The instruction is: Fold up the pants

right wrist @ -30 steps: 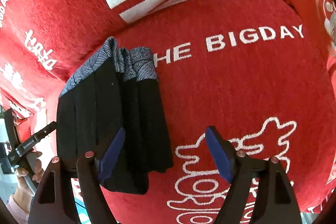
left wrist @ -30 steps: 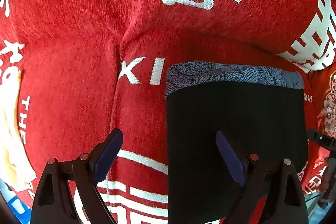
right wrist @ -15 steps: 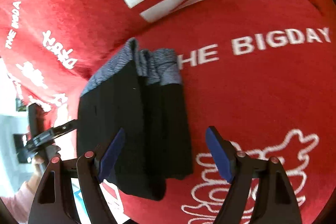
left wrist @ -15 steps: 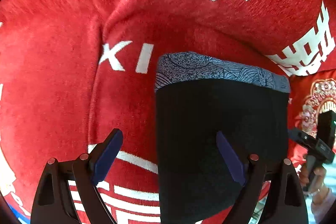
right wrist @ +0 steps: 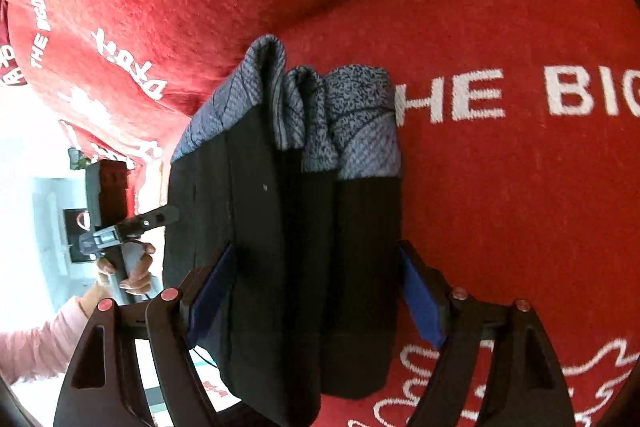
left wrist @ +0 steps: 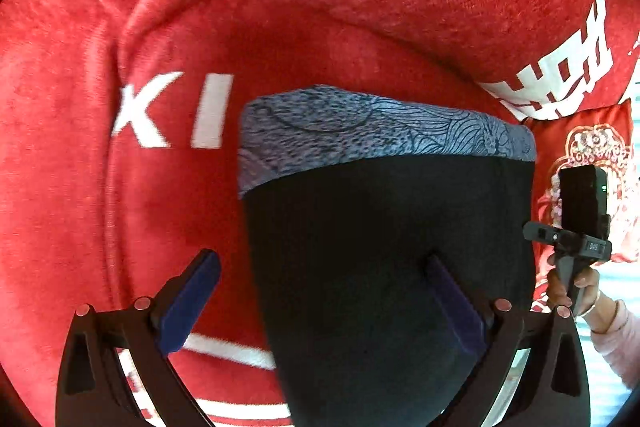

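Pants folded into stacked bundle, centre frame, on red sofa cover. Left hand-held gripper spread wide, empty; right hand-held gripper likewise. Fabric soft, light (layers may slip): grip black folded edge through all layers.

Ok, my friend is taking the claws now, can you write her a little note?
Left claw: open, holding nothing, hovering over the folded black pants with the grey patterned waistband.
Right claw: open too, its two fingers either side of the pants bundle, not gripping as far as the view shows.
The pants lie in a stacked bundle on the red plush blanket with white lettering.
Done: the folding looks finished.
Left: probably just tidy edges and pull both claws away.
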Demonstrator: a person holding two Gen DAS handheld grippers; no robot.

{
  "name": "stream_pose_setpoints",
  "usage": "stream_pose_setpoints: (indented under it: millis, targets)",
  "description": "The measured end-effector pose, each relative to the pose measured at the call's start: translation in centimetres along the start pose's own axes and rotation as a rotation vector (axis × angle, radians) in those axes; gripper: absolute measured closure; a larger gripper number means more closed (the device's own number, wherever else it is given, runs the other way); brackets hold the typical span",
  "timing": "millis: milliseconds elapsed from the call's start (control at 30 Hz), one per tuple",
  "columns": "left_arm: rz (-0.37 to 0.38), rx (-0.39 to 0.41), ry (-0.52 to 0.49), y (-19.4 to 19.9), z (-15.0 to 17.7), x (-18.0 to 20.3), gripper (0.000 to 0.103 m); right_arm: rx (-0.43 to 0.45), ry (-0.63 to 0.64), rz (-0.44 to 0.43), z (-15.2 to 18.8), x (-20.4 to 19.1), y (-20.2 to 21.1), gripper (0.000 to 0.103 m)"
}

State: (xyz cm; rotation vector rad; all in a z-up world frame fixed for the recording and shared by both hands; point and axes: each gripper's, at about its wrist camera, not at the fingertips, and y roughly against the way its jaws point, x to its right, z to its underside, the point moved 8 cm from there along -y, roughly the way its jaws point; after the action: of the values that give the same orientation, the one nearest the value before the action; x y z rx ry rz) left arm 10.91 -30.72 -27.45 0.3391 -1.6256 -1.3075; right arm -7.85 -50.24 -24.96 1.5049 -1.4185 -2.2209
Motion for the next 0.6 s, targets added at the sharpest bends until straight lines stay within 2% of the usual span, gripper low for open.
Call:
stream_pose_setpoints:
  millis: [133,233,333,433,500,600]
  targets:
    - [0.023,-0.016,0.024,-1.1,0.3,0.6,0.000,-0.010,0.020,-0.023,-0.1,0.2,0.1,0.019]
    - [0.006,-0.017,0.016,-1.4,0.4,1.2,0.000,-0.021,0.011,-0.035,-0.1,0.3,-0.1,0.016]
    - [-0.026,-0.005,0.021,-1.5,0.4,1.8,0.000,-0.037,-0.005,-0.009,-0.8,-0.3,-0.9,0.017]
    - [-0.051,0.039,-0.009,-0.9,0.5,3.0,0.013,-0.052,-0.022,0.016,-1.0,-0.8,-1.2,0.031]
    - [-0.065,0.063,-0.027,-0.2,0.7,3.6,0.026,-0.046,-0.021,0.000,-0.9,-1.3,-0.8,0.047]
    - [-0.077,0.088,-0.031,1.1,0.8,4.3,0.041,-0.025,-0.030,-0.032,-0.7,-1.8,0.2,0.063]
